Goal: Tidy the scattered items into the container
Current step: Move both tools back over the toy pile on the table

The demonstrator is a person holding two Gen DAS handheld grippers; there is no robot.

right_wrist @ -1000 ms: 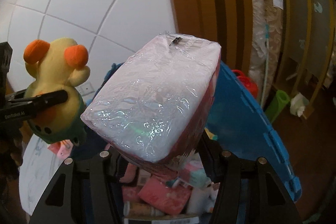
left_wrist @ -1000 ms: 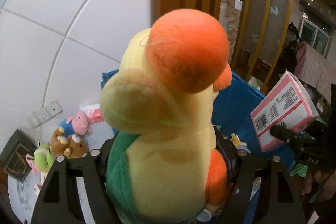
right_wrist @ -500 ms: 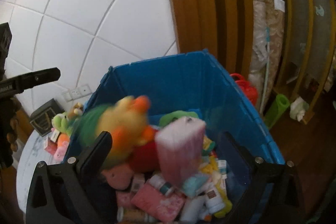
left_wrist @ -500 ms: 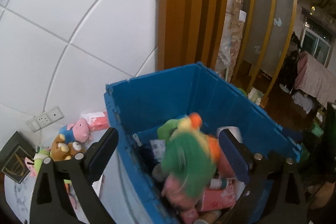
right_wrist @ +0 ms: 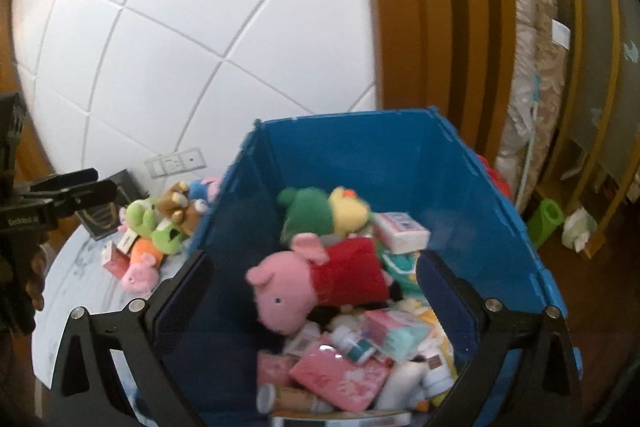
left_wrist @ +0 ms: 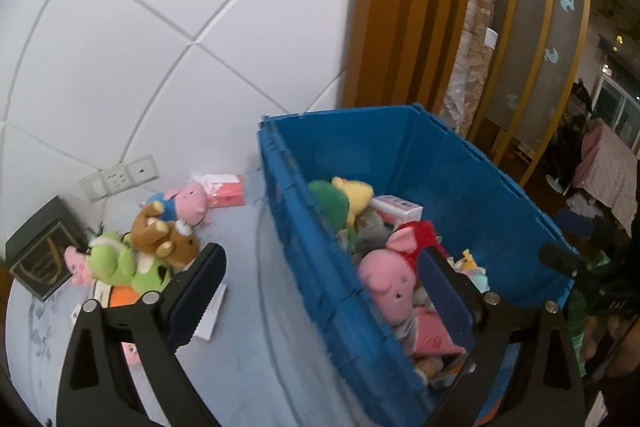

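**Both loads dropped, both grippers empty**

A second ago I had the duck plush pinched in my left gripper and the wrapped tissue pack in my right gripper. Both have since gone into the blue bin. The duck now lies on top of the heap near the far wall, green back up, and the pack sits just beside it on its right. A pink pig in a red dress lies across the middle of the pile.

My left jaws are spread wide with nothing between them, straddling the bin's near wall. My right jaws are likewise wide apart and empty, over the bin.

So that round is finished, but the job is not. On the table left of the bin there is a cluster left: a frog, a brown bear, another small pig and a pink packet by the wall. I judge the left gripper is better placed to fetch them.
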